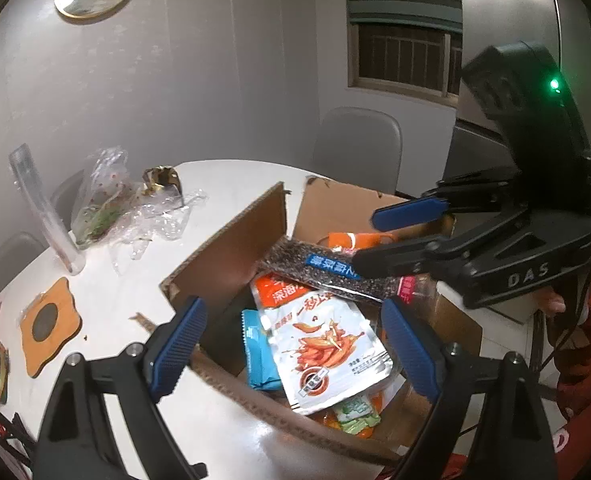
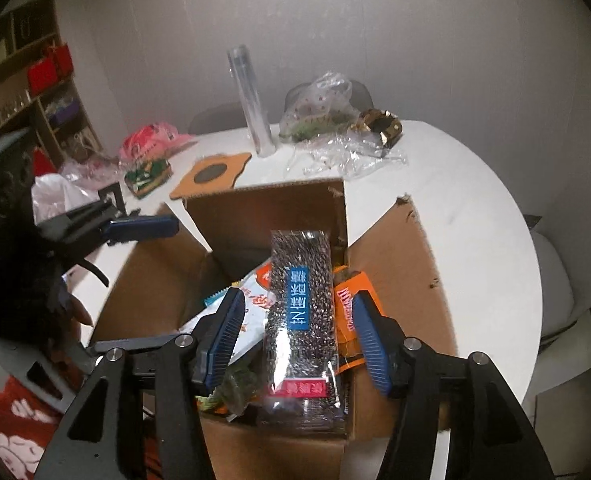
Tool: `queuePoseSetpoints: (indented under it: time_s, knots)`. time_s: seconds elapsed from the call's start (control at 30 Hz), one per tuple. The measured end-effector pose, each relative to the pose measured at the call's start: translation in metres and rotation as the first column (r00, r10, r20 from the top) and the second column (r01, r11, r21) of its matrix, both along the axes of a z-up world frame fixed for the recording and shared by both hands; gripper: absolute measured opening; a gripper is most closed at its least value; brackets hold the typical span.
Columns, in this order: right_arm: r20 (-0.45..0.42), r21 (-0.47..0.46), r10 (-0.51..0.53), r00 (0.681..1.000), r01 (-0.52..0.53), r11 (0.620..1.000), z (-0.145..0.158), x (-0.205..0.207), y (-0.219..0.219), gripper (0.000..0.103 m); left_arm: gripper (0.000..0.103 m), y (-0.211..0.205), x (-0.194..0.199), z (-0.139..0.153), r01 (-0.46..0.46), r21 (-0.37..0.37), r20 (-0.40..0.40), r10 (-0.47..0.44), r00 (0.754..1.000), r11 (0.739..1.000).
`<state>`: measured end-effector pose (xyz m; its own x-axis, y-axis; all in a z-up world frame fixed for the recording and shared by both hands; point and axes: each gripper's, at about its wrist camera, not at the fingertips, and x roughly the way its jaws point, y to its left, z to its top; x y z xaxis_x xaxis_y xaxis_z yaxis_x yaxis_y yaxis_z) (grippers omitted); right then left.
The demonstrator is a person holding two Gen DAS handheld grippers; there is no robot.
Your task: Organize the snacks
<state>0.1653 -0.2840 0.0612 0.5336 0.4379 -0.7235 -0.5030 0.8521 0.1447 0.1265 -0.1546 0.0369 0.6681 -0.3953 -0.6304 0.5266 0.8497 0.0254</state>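
An open cardboard box [image 1: 231, 248] [image 2: 407, 264] on the white table holds several snack packs. A dark speckled pack with a blue label [image 2: 301, 320] [image 1: 327, 272] lies on top, across a white-and-orange chili pack [image 1: 327, 348] and an orange pack [image 2: 349, 316]. My right gripper [image 2: 295, 340] is open, its fingers either side of the dark pack without touching; it also shows in the left wrist view [image 1: 379, 236]. My left gripper [image 1: 291, 348] is open and empty above the box's near edge; it also shows in the right wrist view [image 2: 143, 228].
On the table behind the box: a clear plastic tube [image 2: 251, 100], crumpled plastic bags [image 2: 327, 120], a gold wrapper [image 2: 379, 124], a wooden coaster [image 2: 211, 174], a green snack pack [image 2: 147, 174] and a pink bag [image 2: 151, 140]. Chairs stand around the table.
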Motion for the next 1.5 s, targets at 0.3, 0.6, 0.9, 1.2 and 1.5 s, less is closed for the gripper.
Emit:
queuePoseSetpoints:
  time_s: [0.3, 0.6, 0.9, 1.2, 1.5]
  knots:
    - [0.064, 0.039, -0.012, 0.998, 0.009, 0.999, 0.022, -0.025, -0.007, 0.059, 0.1, 0.026, -0.022, 0.02, -0.067, -0.088, 0.071, 0.073, 0.995, 0.994]
    - [0.277, 0.115, 0.01, 0.961, -0.043, 0.992, 0.057, -0.069, 0.0, 0.091, 0.102, 0.064, -0.056, 0.041, -0.2, -0.181, 0.178, 0.232, 0.956, 0.963]
    - [0.5, 0.03, 0.058, 0.864, -0.084, 0.996, 0.048, -0.106, 0.029, 0.103, 0.102, 0.101, -0.071, 0.03, -0.428, -0.241, 0.212, 0.478, 0.852, 0.871]
    - [0.492, 0.049, 0.057, 0.869, -0.093, 0.994, 0.024, -0.095, 0.036, 0.103, 0.102, 0.113, -0.068, 0.015, -0.48, -0.235, 0.204, 0.526, 0.826, 0.845]
    - [0.47, 0.06, 0.045, 0.882, -0.083, 0.995, 0.022, -0.088, 0.034, 0.103, 0.102, 0.115, -0.067, 0.012, -0.477, -0.234, 0.198, 0.522, 0.83, 0.847]
